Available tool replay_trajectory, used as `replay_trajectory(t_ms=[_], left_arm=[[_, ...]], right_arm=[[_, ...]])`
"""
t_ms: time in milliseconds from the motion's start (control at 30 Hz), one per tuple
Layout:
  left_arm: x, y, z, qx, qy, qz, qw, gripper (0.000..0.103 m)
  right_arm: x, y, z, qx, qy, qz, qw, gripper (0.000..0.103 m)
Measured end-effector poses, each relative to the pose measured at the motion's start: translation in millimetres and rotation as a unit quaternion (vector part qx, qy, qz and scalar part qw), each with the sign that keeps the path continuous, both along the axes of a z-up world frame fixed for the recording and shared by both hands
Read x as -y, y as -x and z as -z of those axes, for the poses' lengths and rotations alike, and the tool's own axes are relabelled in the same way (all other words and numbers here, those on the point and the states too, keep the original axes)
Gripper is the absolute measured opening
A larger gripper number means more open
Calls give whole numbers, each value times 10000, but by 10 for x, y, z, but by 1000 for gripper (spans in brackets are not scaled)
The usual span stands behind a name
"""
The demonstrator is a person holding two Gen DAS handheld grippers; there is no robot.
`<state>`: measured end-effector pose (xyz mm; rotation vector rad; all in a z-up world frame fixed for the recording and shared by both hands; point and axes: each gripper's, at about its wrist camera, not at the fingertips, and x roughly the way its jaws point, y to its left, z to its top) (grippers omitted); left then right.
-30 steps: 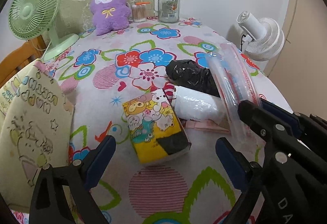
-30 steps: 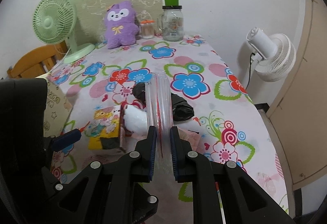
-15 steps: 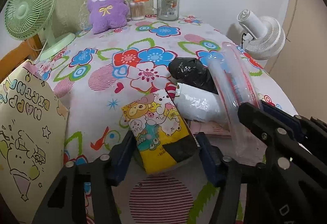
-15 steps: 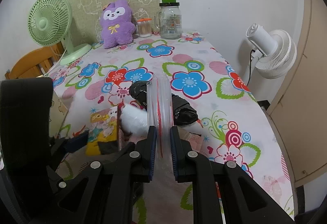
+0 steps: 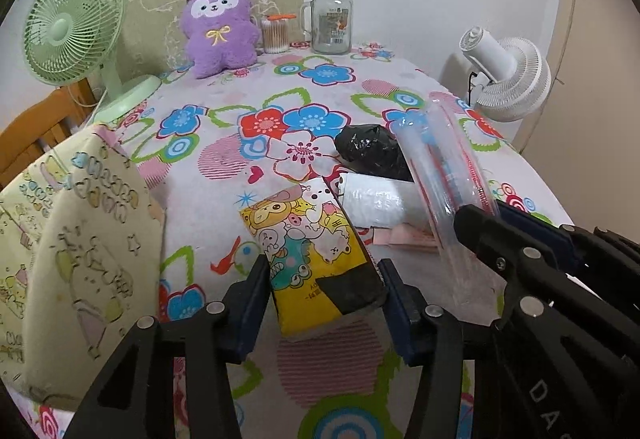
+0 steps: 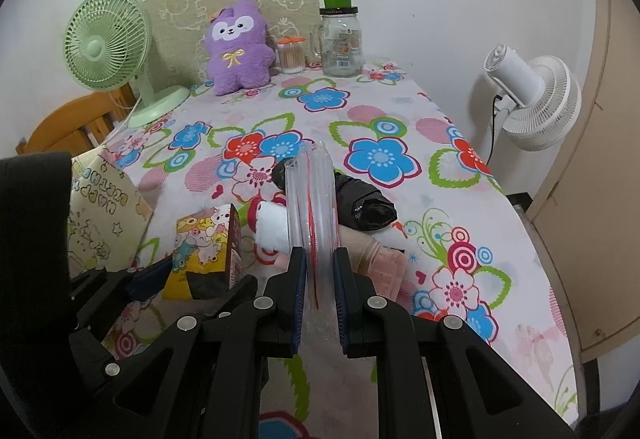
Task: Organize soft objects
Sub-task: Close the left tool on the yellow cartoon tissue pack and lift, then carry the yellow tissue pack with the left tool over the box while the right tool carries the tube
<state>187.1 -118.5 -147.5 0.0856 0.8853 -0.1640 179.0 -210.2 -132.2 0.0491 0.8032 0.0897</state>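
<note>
tissue pack (image 5: 316,255), cartoon-printed, sits pinched between the left gripper (image 5: 324,291) fingers, which have just been closing on it. right gripper (image 6: 320,279) fingers are pinching a clear zip bag (image 6: 310,195). just beyond lie a white roll (image 5: 376,203) and black bundle (image 5: 370,151); a cream gift bag (image 5: 72,239) stands left. farther along the flowered worktop (image 5: 248,95): purple plush (image 5: 220,27), glass jar (image 5: 331,19), green fan (image 5: 74,31).

A yellow cartoon-printed tissue pack (image 5: 316,259) lies flat on the flowered tablecloth. Beside it lie a white roll (image 5: 376,203) and a black crumpled bag (image 5: 368,151). A clear zip bag (image 6: 312,199) with a red seal stands edge-up.
</note>
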Motion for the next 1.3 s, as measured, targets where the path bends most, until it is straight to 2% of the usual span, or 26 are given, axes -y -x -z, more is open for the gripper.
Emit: replay_trajectory(t_ms=[933,1300], left_arm=[[-199,731,-614,515,17,77,9986,54],[-421,949,-841,762,118,-71,9970,54]], right_arm=[[-189,632,-530,329,81,107,9994,17],[-398,838,-790,523,124,-98,9985,17]])
